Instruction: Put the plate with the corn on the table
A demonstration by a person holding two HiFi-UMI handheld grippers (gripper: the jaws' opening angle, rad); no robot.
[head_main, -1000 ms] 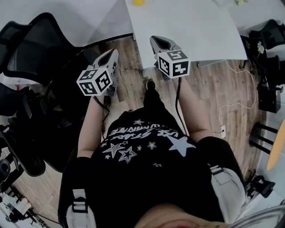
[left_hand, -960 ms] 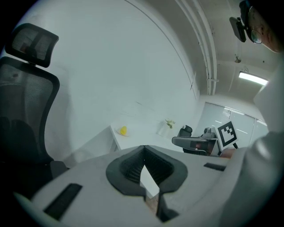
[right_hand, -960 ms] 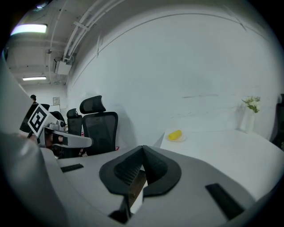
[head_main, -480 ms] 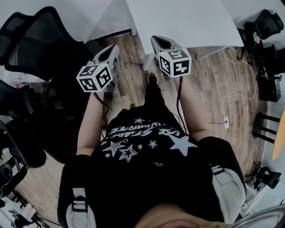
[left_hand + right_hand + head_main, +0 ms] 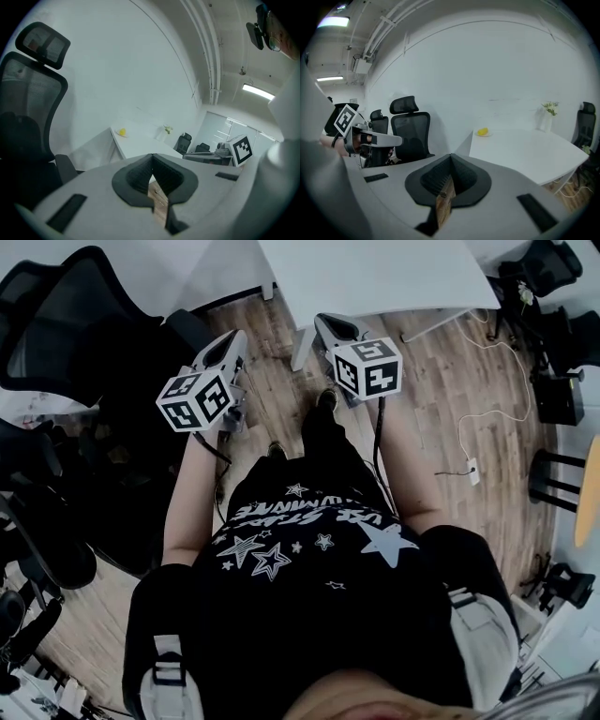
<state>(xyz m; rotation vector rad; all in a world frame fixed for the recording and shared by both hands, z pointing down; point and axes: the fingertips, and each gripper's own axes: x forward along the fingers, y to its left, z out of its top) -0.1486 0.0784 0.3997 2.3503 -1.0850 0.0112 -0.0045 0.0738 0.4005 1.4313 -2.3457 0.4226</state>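
Note:
A small plate with yellow corn (image 5: 122, 132) lies on the white table (image 5: 140, 143) near its far corner; the right gripper view shows the same plate (image 5: 483, 132) on the table (image 5: 520, 150). The head view does not show the plate, only the table's near end (image 5: 375, 277). My left gripper (image 5: 233, 339) and right gripper (image 5: 329, 323) hang side by side over the wooden floor, just short of the table's edge. Both are shut with nothing in them (image 5: 152, 161) (image 5: 450, 164).
Black office chairs (image 5: 66, 334) crowd the left side, and one (image 5: 410, 126) stands beside the table. A small vase with a plant (image 5: 548, 116) is on the table's far side. Cables (image 5: 469, 442) and dark equipment (image 5: 553, 399) lie on the floor at right.
The table has slid toward the top of the head view, and the yellow corn at the top edge has left it. Both grippers stay shut and keep their places.

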